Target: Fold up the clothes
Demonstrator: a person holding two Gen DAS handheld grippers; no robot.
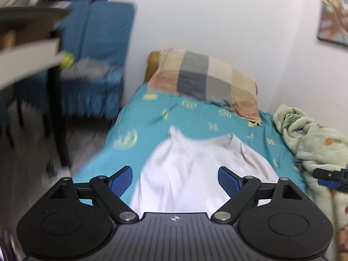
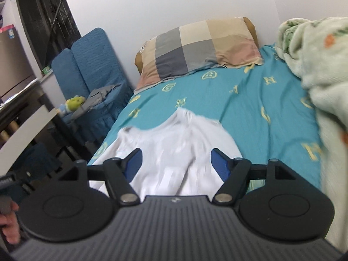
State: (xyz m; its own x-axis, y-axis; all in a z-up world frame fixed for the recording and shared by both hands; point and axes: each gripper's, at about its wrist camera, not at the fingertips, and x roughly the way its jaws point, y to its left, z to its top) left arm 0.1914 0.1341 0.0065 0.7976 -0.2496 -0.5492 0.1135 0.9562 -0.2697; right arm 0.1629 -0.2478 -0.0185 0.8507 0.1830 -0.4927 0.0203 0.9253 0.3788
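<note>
A white garment (image 1: 184, 169) lies spread on the teal bed sheet (image 1: 195, 117), reaching toward me; it also shows in the right wrist view (image 2: 174, 152). My left gripper (image 1: 175, 179) is open and empty, its blue pads on either side above the garment's near part. My right gripper (image 2: 176, 163) is open and empty too, above the garment's near end. The tip of the right gripper shows at the right edge of the left wrist view (image 1: 330, 177). The garment's near edge is hidden under both gripper bodies.
A checked pillow (image 2: 195, 47) lies at the bed's head against the white wall. A pale green blanket (image 2: 322, 65) is heaped along the bed's right side. A blue chair (image 2: 91, 69) and a dark table (image 1: 28, 43) stand left of the bed.
</note>
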